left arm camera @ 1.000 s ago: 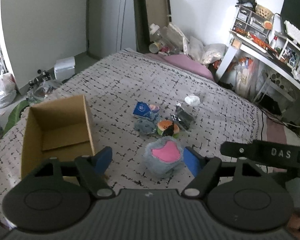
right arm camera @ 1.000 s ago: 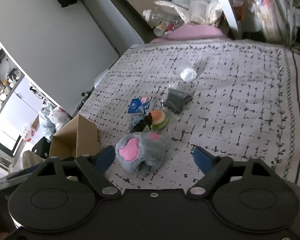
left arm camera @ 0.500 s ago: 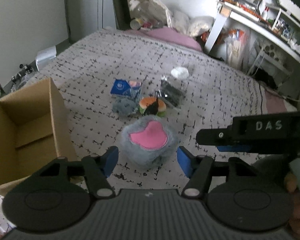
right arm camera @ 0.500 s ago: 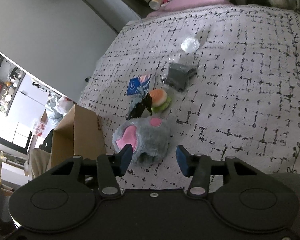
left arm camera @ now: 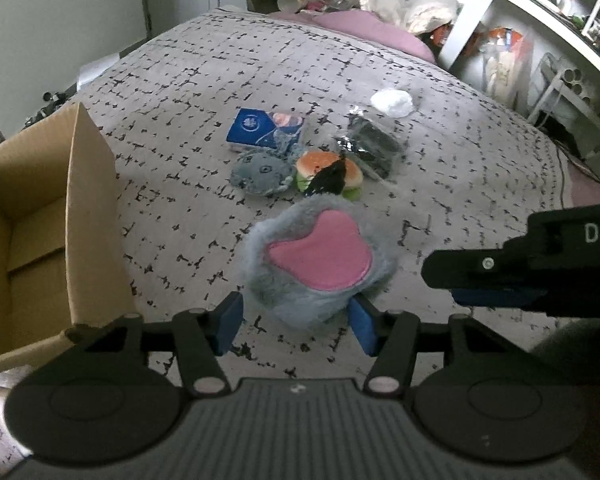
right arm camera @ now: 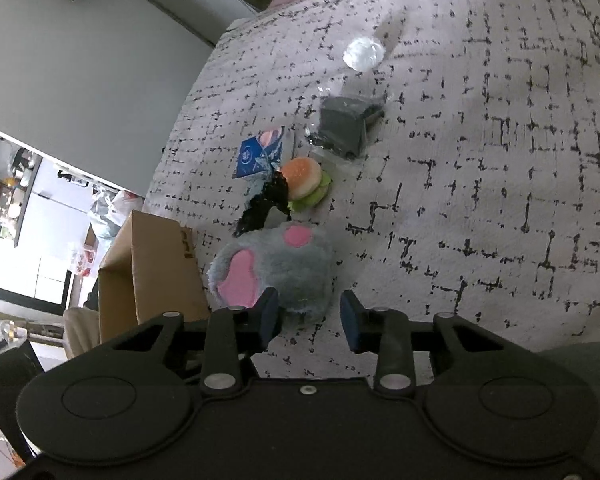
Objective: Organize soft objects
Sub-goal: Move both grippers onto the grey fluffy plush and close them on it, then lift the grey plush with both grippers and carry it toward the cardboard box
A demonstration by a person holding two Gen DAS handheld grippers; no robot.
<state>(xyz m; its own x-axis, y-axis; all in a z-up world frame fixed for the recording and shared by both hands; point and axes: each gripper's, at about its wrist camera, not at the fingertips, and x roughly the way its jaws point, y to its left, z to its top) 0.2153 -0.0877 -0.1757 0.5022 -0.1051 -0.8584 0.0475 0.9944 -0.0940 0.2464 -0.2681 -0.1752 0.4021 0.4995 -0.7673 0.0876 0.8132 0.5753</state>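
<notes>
Soft, dim daylight, faint shadows, strong fisheye bending at the edges, slight blur throughout both views.

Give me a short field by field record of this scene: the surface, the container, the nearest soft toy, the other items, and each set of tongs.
surface: bed cover, grey with black marks
container: cardboard box, open, left of the toys
nearest toy: grey plush with pink patches
other items: burger plush, small grey plush, blue packet, dark bagged item
left tongs: open, flanking the grey plush
right tongs: open, at the same plush
</notes>
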